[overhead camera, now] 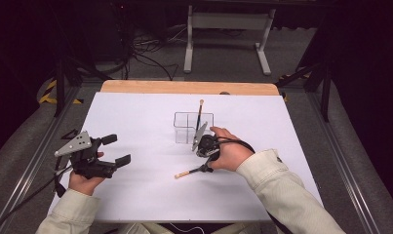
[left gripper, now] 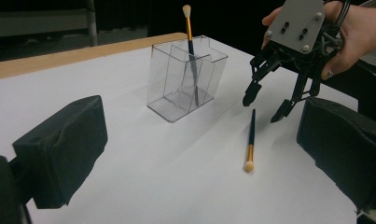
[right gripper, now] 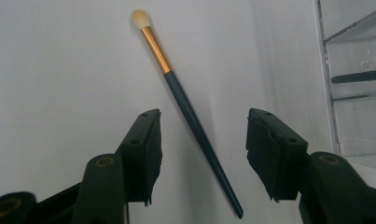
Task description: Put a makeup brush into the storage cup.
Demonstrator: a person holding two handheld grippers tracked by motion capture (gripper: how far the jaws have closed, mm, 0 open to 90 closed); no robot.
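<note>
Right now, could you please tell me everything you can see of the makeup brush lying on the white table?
The slim makeup brush has a dark teal handle, a gold metal-looking ferrule and a small cream tuft. It lies flat on the white table, beside the clear plastic organiser. The right gripper hangs open over its handle end, jaws on either side, not touching it.

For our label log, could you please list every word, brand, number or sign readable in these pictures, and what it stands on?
None can be read: the clear organizer, both makeup brushes, the white table sheet and the grey gripper plate carry no legible text. The floor's yellow-black tape is only striping.
</note>
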